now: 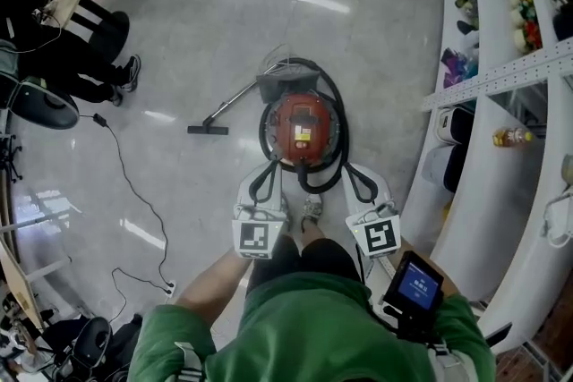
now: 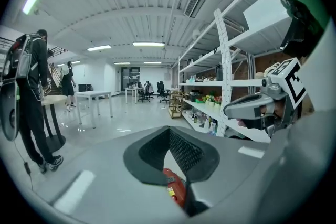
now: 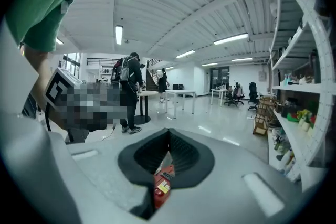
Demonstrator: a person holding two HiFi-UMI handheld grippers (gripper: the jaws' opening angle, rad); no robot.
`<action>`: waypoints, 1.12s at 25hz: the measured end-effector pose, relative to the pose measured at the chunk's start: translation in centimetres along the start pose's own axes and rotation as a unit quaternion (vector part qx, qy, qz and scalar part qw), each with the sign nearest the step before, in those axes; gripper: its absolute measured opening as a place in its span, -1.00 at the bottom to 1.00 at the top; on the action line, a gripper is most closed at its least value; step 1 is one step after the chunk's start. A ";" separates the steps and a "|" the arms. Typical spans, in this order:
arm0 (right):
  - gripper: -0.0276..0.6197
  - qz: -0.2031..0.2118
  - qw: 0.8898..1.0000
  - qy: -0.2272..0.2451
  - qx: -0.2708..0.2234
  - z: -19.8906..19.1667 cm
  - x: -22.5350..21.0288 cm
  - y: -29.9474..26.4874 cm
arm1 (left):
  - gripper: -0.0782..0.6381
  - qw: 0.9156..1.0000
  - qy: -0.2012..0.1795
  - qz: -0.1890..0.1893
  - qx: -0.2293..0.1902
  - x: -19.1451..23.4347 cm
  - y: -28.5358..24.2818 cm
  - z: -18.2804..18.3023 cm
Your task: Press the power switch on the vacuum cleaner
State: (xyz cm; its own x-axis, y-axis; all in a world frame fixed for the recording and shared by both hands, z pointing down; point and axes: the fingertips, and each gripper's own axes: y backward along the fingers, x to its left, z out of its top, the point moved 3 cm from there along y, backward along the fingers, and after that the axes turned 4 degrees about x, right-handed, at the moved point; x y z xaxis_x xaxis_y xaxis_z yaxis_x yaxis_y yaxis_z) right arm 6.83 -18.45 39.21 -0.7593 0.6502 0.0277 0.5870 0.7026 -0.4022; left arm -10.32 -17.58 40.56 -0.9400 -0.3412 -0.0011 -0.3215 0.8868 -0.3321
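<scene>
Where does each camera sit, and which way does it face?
Head view: on the person's head, facing steeply down at the red round vacuum cleaner; green sleeves, left claw, right claw show.
Left gripper view: on the left claw, level, along white metal shelving; its shut jaws show.
Right gripper view: on the right claw, level, towards white tables; shut jaws show.
Shared: both gripper views glimpse the vacuum cleaner below their jaws.

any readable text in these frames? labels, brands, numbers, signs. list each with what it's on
No text can be read in any view.
Yellow label on top of the red vacuum cleaner: print too small to read.
Blue screen near the bottom right of the head view: blurred, unreadable.
Square markers on the two cubes: black-and-white patterns only, no letters.
Label on the bottle at right: too small to read.
</scene>
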 end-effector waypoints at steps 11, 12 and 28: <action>-0.92 -0.045 0.997 -0.013 -0.056 5.1 3.0 5.3 | -0.76 0.998 0.007 -0.012 -0.054 -1.2 6.6 5.7; -0.92 -0.051 0.997 -0.014 -0.060 5.4 3.5 5.8 | -0.76 0.998 0.006 -0.015 -0.060 -1.2 7.4 5.9; -0.92 -0.114 0.988 -0.017 -0.107 7.5 18.9 14.9 | -0.76 0.987 0.004 -0.070 -0.141 -1.2 23.9 6.5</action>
State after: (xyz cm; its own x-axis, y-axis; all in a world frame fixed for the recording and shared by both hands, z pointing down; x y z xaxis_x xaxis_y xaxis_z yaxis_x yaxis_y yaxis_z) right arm -0.90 2.11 26.91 -0.8856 0.4602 0.0631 0.4426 0.8772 -0.1860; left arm -16.12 2.04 26.50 -0.8846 -0.4650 0.0348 -0.4663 0.8831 -0.0520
